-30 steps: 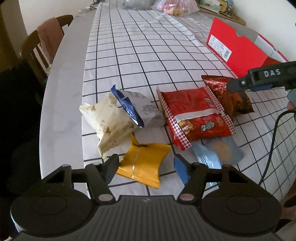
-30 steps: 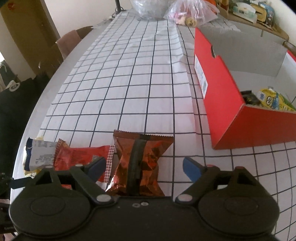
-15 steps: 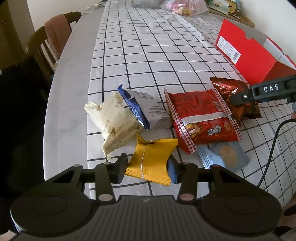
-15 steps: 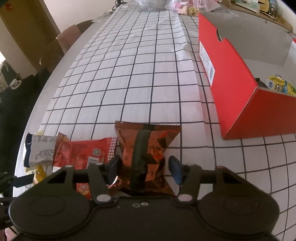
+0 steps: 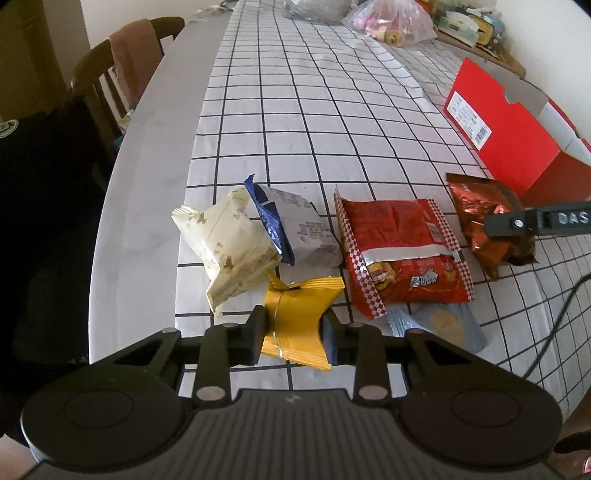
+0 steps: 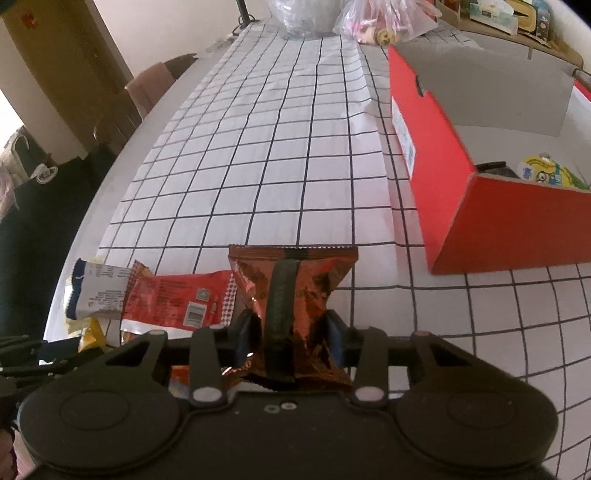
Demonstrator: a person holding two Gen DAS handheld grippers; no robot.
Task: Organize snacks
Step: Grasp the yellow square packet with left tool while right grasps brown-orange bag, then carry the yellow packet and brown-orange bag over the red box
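My left gripper (image 5: pixel 293 341) is shut on a yellow snack packet (image 5: pixel 297 321) on the checked tablecloth. Beyond it lie a cream packet (image 5: pixel 229 251), a blue-and-grey packet (image 5: pixel 295 229), a large red chip bag (image 5: pixel 402 251) and a pale blue packet (image 5: pixel 443 325). My right gripper (image 6: pixel 291 339) is shut on a brown foil packet (image 6: pixel 291 291), which also shows in the left wrist view (image 5: pixel 484 218) with one right finger across it. An open red box (image 6: pixel 480 206) with several snacks inside stands to the right.
The table's left edge (image 5: pixel 122 206) runs close to the snack pile, with a chair (image 5: pixel 110 81) beyond it. Plastic bags (image 5: pixel 388 26) sit at the far end of the table. A black cable (image 5: pixel 554 321) hangs at the right.
Both grippers have closed from open: the left one on the yellow packet, the right one on the brown foil packet. Both packets are now pinched and creased.
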